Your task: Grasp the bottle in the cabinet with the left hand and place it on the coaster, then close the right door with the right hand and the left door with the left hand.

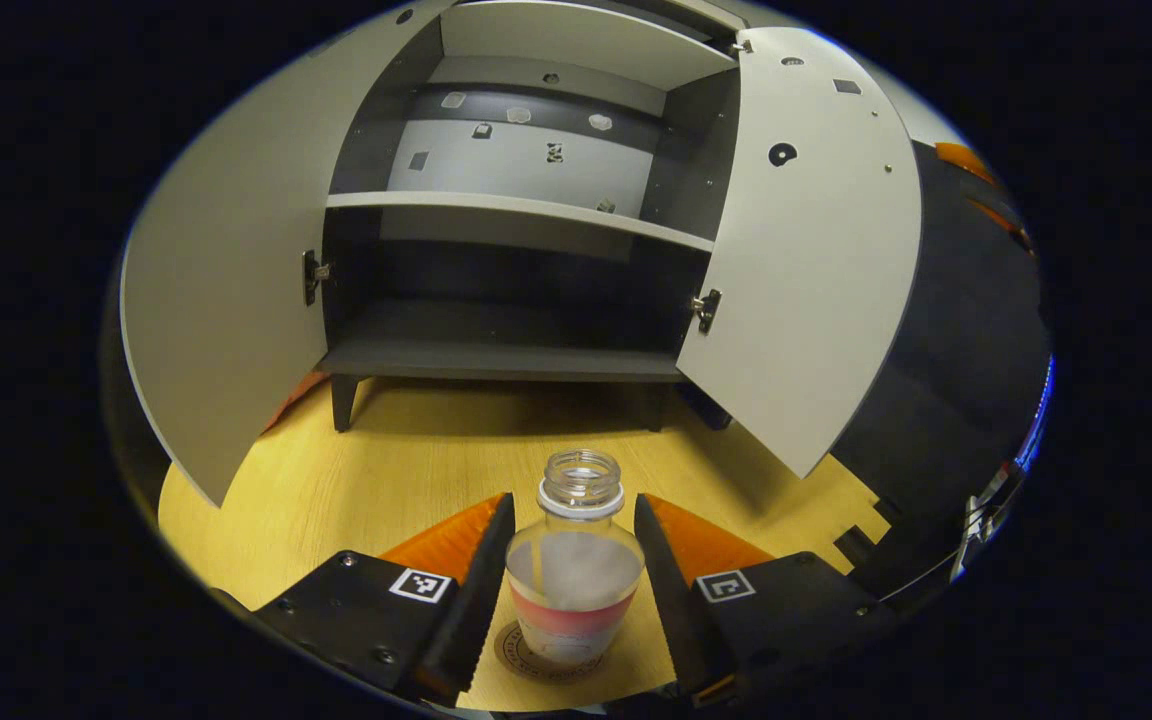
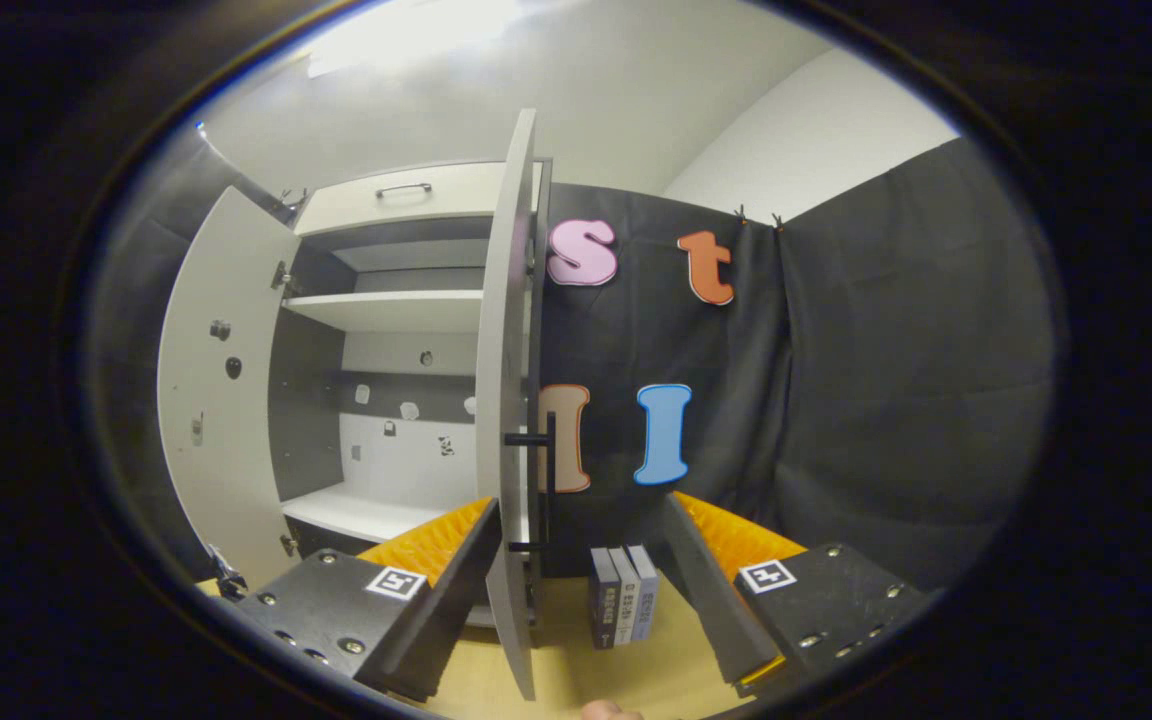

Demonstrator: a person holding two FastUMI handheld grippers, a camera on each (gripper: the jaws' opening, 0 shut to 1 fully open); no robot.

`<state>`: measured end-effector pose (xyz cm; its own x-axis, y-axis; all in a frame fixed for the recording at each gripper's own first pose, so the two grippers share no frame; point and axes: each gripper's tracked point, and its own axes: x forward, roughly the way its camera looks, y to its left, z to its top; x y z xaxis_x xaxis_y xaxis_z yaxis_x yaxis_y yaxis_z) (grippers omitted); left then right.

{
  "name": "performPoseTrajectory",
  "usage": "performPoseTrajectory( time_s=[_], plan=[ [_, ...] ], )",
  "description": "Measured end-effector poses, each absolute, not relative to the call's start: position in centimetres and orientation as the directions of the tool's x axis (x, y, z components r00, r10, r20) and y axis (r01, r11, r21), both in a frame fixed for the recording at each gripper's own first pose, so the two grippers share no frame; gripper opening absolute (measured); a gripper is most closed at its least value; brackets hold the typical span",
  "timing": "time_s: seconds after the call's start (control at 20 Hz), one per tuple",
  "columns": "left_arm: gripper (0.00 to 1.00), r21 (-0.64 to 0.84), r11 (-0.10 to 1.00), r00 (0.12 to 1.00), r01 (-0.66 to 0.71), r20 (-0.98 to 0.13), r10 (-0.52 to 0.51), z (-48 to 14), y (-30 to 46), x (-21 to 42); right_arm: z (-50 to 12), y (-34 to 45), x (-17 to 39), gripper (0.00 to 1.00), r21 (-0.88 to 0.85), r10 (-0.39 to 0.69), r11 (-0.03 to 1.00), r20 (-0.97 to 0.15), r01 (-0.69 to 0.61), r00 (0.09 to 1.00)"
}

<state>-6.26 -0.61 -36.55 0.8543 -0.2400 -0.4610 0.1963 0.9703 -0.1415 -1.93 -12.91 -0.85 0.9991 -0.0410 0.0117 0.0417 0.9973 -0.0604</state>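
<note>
Glass bottle [image 1: 575, 560] stands upright on the coaster [image 1: 548, 655], between the spread fingers of the left gripper [image 1: 573, 560], which do not touch it. To finish this step well, draw that gripper straight back without clipping the bottle. Right gripper [image 2: 581, 560] is open, its fingers either side of the right door's [image 2: 506, 400] edge. Both cabinet [image 1: 536, 230] doors stand open.
</note>
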Motion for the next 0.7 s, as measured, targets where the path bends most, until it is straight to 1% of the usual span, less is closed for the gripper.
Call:
performPoseTrajectory(
  time_s=[0.1, 0.15, 0.2, 0.25, 0.3, 0.35, 0.5, 0.65, 0.7],
  plan=[
    [0.77, -0.139, 0.972, 0.854, 0.190, -0.465, -0.233, -37.1, -0.8, -6.2, -1.0, -12.9, -1.8, 0.98, -0.060, -0.039, 0.997, 0.006, 0.040, 0.999],
    [0.74, -0.138, 0.973, 0.847, 0.186, -0.479, -0.230, -37.5, -0.9, -6.3, -1.0, -13.0, -1.8, 0.98, -0.061, -0.039, 0.997, 0.005, 0.039, 0.999],
    [0.77, -0.135, 0.974, 0.843, 0.183, -0.488, -0.226, -37.9, -0.9, -6.5, -1.1, -13.0, -1.8, 0.98, -0.063, -0.039, 0.997, 0.004, 0.040, 0.999],
    [0.75, -0.132, 0.974, 0.842, 0.182, -0.491, -0.224, -38.0, -1.0, -6.5, -1.1, -13.0, -1.8, 0.98, -0.065, -0.040, 0.997, 0.003, 0.040, 0.999],
    [0.77, -0.130, 0.975, 0.842, 0.182, -0.492, -0.222, -38.1, -1.0, -6.6, -1.2, -13.1, -1.7, 0.98, -0.067, -0.040, 0.997, 0.002, 0.040, 0.999],
    [0.75, -0.131, 0.975, 0.841, 0.182, -0.493, -0.223, -38.2, -1.1, -6.6, -1.3, -13.0, -1.7, 0.98, -0.069, -0.041, 0.997, -0.002, 0.041, 0.999],
    [0.76, -0.134, 0.974, 0.838, 0.180, -0.498, -0.224, -38.5, -1.1, -7.0, -1.6, -13.3, -1.7, 0.98, -0.072, -0.047, 0.996, -0.007, 0.047, 0.999],
    [0.77, -0.139, 0.974, 0.840, 0.179, -0.493, -0.225, -38.5, -1.0, -7.1, -1.5, -13.3, -1.5, 0.98, -0.068, -0.051, 0.996, -0.007, 0.051, 0.999],
    [0.79, -0.142, 0.974, 0.839, 0.179, -0.496, -0.226, -38.4, -1.0, -7.1, -1.5, -13.3, -1.3, 0.98, -0.066, -0.050, 0.997, -0.008, 0.049, 0.999]
  ],
)
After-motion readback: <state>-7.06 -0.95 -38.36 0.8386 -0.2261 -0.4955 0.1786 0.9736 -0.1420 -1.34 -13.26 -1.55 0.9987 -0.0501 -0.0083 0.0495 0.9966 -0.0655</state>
